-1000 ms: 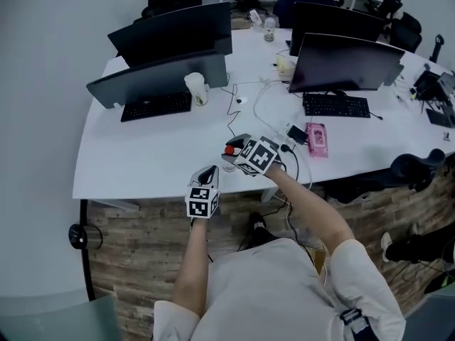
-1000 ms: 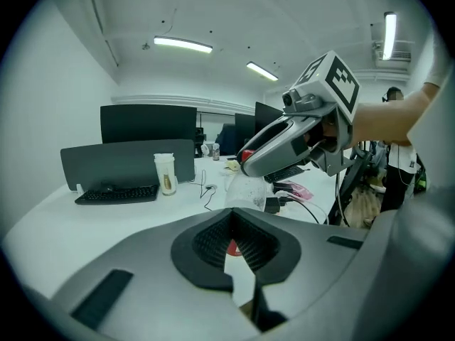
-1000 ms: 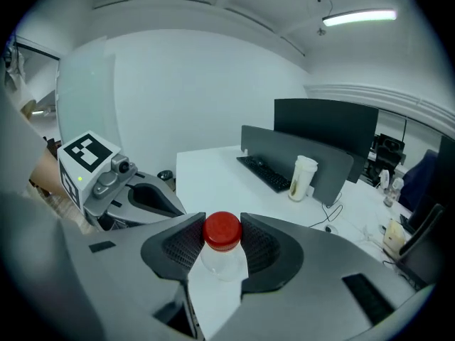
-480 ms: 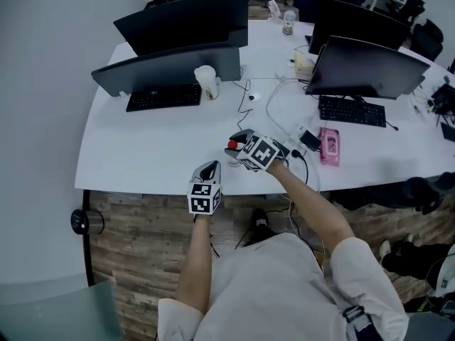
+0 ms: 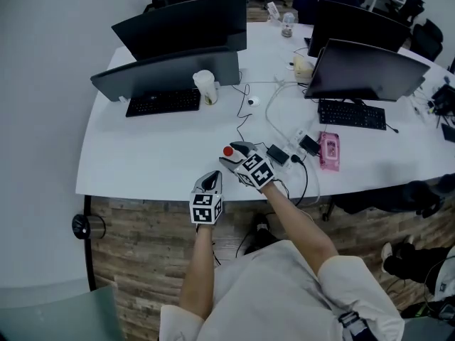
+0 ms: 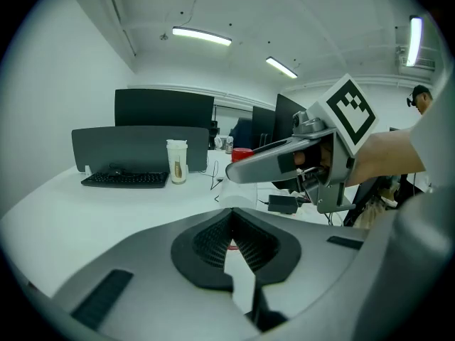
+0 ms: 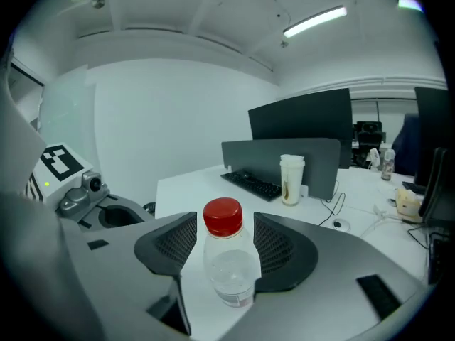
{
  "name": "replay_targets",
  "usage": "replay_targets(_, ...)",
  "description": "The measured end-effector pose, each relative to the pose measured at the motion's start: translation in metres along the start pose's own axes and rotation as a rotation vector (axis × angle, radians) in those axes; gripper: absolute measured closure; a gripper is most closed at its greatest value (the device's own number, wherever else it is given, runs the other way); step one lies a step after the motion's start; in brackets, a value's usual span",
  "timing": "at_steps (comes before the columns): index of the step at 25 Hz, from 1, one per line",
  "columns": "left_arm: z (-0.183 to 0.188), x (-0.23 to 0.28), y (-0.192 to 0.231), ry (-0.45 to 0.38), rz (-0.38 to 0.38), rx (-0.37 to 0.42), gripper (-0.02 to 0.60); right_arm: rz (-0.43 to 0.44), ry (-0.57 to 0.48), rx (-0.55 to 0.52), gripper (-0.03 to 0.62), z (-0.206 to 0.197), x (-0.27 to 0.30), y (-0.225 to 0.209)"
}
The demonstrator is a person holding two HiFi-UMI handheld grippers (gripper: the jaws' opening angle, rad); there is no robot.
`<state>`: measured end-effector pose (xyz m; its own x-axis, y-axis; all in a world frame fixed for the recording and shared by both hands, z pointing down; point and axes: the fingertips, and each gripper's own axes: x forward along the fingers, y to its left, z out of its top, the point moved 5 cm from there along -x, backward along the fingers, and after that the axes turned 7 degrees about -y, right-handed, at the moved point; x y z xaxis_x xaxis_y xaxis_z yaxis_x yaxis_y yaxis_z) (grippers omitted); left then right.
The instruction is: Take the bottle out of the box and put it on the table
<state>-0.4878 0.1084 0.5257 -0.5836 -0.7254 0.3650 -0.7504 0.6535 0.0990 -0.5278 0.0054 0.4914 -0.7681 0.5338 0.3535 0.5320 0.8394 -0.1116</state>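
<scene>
Two jaws of the right gripper (image 5: 234,156) have just been opening and now stand apart around the bottle (image 7: 227,261), which is upright on the table (image 5: 142,163), probably set down for release. Near the bottle, the left gripper (image 5: 210,179) hangs idle, its jaws together and empty.

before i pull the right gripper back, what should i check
1. Bottle upright on the table: ok, it stands on its base with the red cap up.
2. Right gripper released: ok, its jaws have just been opening and stand apart, with the bottle between them and the pads not pressing.
3. Room on both sides of the bottle: cannot tell, the gap looks slim on one side.
4. Bottle away from the table edge: ok in the head view.
5. Left gripper out of the way: ok, shut and empty, off to the side near the table edge.
6. Adapter and its cables apart from the bottle: ok.
</scene>
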Motion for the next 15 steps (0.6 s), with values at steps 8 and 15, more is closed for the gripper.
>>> replay_targets(8,0.007,-0.023,0.004,-0.057,0.041,-0.021,0.568,-0.097,-0.067,0.137,0.326,-0.027,-0.038,0.013)
replay_targets(15,0.006,-0.059,-0.008,-0.116,0.087,-0.077,0.568,-0.204,-0.133,0.213,0.326,-0.054,-0.074,0.045)
